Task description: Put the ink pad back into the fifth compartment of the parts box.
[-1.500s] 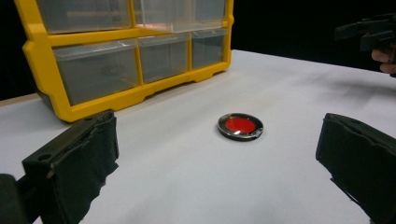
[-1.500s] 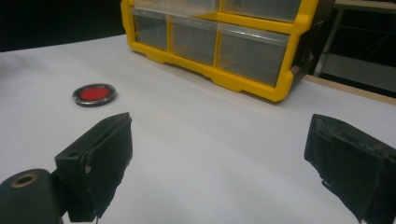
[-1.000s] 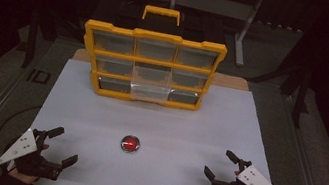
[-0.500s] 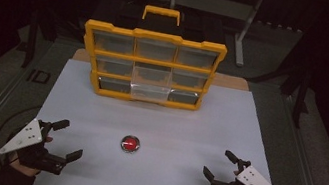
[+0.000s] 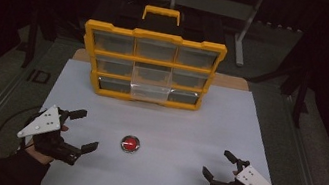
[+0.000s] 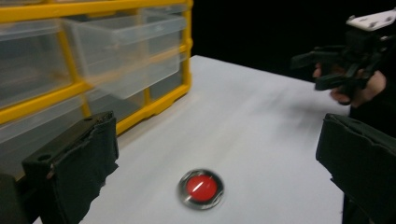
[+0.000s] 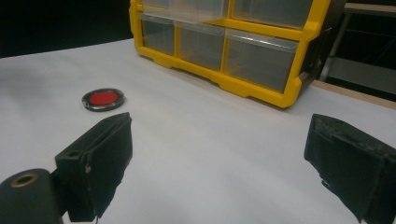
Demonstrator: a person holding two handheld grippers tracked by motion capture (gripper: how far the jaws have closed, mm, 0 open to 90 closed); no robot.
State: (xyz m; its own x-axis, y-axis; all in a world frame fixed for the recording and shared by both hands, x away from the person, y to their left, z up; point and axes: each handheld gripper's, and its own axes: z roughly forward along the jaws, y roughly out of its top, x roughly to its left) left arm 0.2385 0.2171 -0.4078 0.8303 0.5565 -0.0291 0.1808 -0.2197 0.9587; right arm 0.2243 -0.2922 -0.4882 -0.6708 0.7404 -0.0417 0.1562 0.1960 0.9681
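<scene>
Both grippers stand wide open with nothing between their jaws. Left gripper (image 5: pixel 77 131) sits at the near left of the white table (image 5: pixel 187 126), held in a hand (image 5: pixel 44 146) with a dark sleeve; one jaw points toward the organizer, the other toward the table's middle, and both appear to hover just above the surface, though contact is hard to judge from above. Its own view looks between two black padded jaws, well apart, at a red disc (image 6: pixel 201 188) with a shiny metal rim lying flat on the table, somewhat blurred. Right gripper (image 5: pixel 221 167) is at the near right corner, also hand-held, jaws spread and aimed toward the centre; it shows again in the left gripper view at the upper right (image 6: pixel 327 65), fingers (image 6: pixel 369 91) wrapped round its body. From the right gripper view the disc (image 7: pixel 103 99) lies ahead and to the left, beyond the left jaw tip, apart from it. In the high view the disc (image 5: pixel 130 143) rests near the table's middle front, between the two grippers, nearer the left one and touching neither. Yellow organizer (image 5: pixel 152 65) with clear drawers stands at the far edge, and its bottom middle drawer (image 5: pixel 148 91) is pulled partly out.
</scene>
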